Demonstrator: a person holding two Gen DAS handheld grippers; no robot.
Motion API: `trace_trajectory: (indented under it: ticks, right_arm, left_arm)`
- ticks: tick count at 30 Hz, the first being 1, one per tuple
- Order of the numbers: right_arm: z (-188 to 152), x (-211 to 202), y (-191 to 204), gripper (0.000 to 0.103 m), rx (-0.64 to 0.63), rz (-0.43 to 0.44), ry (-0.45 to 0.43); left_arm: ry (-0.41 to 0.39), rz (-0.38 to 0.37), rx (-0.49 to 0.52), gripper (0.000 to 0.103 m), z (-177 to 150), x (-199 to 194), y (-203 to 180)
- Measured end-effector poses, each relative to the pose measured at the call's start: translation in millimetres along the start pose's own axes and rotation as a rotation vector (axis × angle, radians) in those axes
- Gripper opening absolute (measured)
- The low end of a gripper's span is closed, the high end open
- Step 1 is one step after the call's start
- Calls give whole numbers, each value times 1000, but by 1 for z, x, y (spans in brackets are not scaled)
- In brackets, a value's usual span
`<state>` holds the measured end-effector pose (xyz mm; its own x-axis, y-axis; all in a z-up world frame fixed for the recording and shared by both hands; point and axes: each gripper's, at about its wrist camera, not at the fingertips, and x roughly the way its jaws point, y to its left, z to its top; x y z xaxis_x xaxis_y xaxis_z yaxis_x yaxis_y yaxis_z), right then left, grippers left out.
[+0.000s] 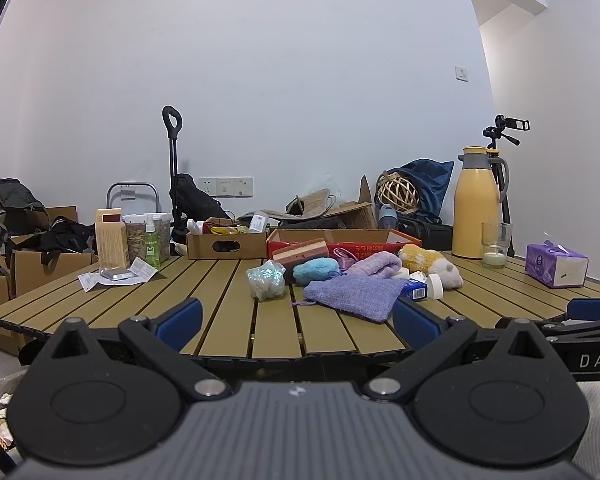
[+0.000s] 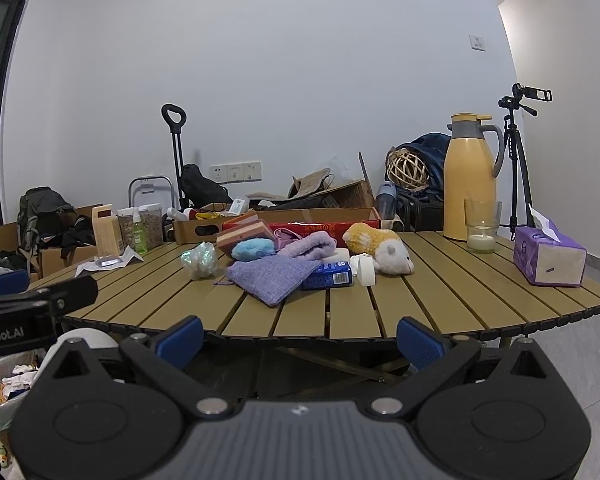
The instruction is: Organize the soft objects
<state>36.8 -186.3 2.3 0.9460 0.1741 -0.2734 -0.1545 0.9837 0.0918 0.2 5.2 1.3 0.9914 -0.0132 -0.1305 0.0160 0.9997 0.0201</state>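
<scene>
Soft things lie in a heap mid-table: a purple burlap pouch (image 1: 354, 296) (image 2: 274, 276), a blue fluffy puff (image 1: 316, 270) (image 2: 254, 249), a lilac towel (image 1: 374, 265) (image 2: 310, 247), a yellow-and-white plush (image 1: 430, 265) (image 2: 380, 246), an iridescent mesh ball (image 1: 266, 280) (image 2: 200, 260) and a striped sponge (image 1: 300, 252) (image 2: 244, 234). An open red box (image 1: 332, 240) (image 2: 320, 220) stands just behind them. My left gripper (image 1: 296, 324) is open and empty at the table's near edge. My right gripper (image 2: 300, 338) is open and empty, just short of the near edge.
Slatted table (image 1: 228, 320) (image 2: 440, 280). On it: a blue carton (image 2: 330, 276), white tape roll (image 2: 364, 270), yellow thermos (image 1: 476, 204) (image 2: 470, 178), candle glass (image 2: 482, 232), purple tissue pack (image 1: 556, 266) (image 2: 548, 258), cardboard box (image 1: 226, 244), jars and spray bottle (image 1: 150, 242). Clutter on the floor behind.
</scene>
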Motion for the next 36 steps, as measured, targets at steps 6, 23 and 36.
trace_trajectory:
  ticks: [6, 23, 36]
  right_arm:
    - [0, -1, 0, 103, -4, -1, 1]
    - [0, -1, 2, 103, -18, -3, -3]
    - [-1, 0, 2, 103, -17, -4, -1]
  left_arm:
    - [1, 1, -1, 103, 0, 0, -1]
    - [0, -2, 3, 103, -3, -3, -3]
    - [2, -7, 3, 103, -2, -1, -2]
